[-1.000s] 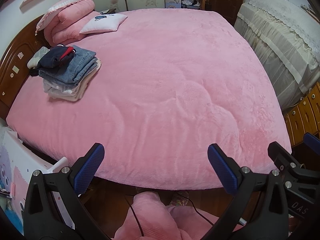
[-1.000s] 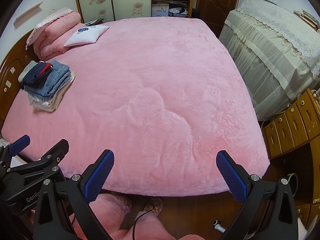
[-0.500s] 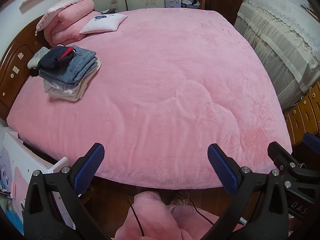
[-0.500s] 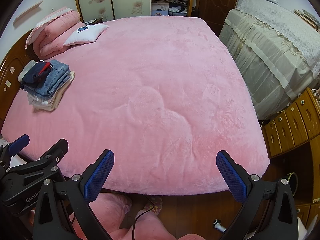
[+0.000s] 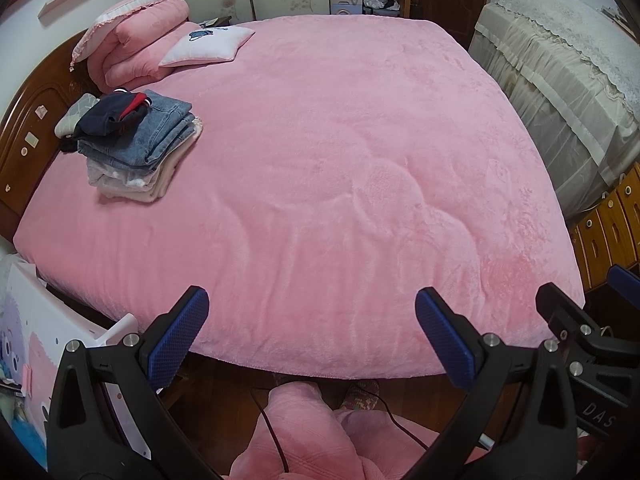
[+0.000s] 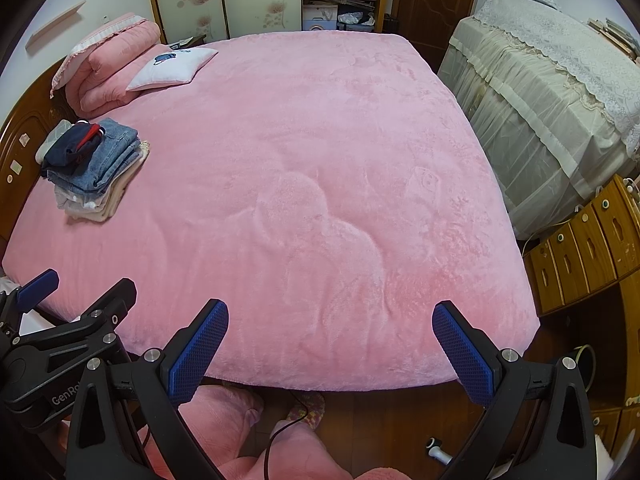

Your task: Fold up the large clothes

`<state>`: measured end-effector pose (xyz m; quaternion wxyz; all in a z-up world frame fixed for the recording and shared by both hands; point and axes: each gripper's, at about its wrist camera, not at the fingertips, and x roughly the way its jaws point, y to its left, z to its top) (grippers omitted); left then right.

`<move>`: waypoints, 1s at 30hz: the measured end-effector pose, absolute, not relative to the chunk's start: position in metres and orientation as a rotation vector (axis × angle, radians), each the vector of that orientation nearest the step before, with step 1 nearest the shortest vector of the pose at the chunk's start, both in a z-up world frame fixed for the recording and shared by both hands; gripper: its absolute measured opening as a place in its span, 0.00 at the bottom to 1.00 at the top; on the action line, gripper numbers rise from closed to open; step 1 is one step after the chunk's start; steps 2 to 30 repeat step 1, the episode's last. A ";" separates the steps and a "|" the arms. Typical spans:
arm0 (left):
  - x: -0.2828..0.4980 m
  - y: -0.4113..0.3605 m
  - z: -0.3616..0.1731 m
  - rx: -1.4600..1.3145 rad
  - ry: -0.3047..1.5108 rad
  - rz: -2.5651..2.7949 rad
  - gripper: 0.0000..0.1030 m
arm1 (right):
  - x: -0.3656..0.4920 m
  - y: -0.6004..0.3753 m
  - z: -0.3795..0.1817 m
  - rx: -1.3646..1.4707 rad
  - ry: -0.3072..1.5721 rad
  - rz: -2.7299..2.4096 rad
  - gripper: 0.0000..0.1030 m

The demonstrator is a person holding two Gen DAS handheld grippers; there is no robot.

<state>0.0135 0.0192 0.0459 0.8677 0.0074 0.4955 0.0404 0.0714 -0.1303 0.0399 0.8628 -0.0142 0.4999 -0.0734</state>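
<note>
Over by the headboard sits the stack of clothes [image 5: 136, 148], jeans and a navy top uppermost, already folded by the look of it. Left hand-held gripper [image 5: 308, 332] hangs off the foot of the bed [image 5: 340, 160], jaws spread wide, nothing in them. Right hand-held gripper [image 6: 328, 340], same story. No loose garment showing; best lay the next one flat mid-bed before pinching corners.

A stack of folded clothes [image 5: 136, 148] lies on the bed [image 5: 340, 160], left side, near the headboard [image 5: 28, 128].
</note>
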 end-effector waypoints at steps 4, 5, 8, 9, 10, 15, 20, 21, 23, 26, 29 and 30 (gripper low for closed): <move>0.013 0.021 0.046 0.016 1.038 0.084 0.99 | 0.071 -0.129 0.040 -0.029 1.048 -0.154 1.00; 0.013 0.021 0.046 0.016 1.038 0.084 0.99 | 0.071 -0.129 0.040 -0.029 1.048 -0.154 1.00; 0.013 0.021 0.046 0.016 1.038 0.084 0.99 | 0.071 -0.129 0.040 -0.029 1.048 -0.154 1.00; 0.013 0.021 0.046 0.016 1.038 0.084 0.99 | 0.071 -0.129 0.040 -0.029 1.048 -0.154 1.00; 0.013 0.021 0.046 0.016 1.038 0.084 0.99 | 0.071 -0.129 0.040 -0.029 1.048 -0.154 1.00; 0.013 0.021 0.046 0.016 1.038 0.084 0.99 | 0.071 -0.129 0.040 -0.029 1.048 -0.154 1.00; 0.013 0.021 0.046 0.016 1.038 0.084 0.99 | 0.071 -0.129 0.040 -0.029 1.048 -0.154 1.00; 0.013 0.021 0.046 0.016 1.038 0.084 0.99 | 0.071 -0.129 0.040 -0.029 1.048 -0.154 1.00; 0.013 0.021 0.046 0.016 1.038 0.084 0.99 | 0.071 -0.129 0.040 -0.029 1.048 -0.154 1.00; 0.013 0.021 0.046 0.016 1.038 0.084 0.99 | 0.071 -0.129 0.040 -0.029 1.048 -0.154 1.00; 0.013 0.021 0.046 0.016 1.038 0.084 0.99 | 0.071 -0.129 0.040 -0.029 1.048 -0.154 1.00; 0.013 0.021 0.046 0.016 1.038 0.084 0.99 | 0.071 -0.129 0.040 -0.029 1.048 -0.154 1.00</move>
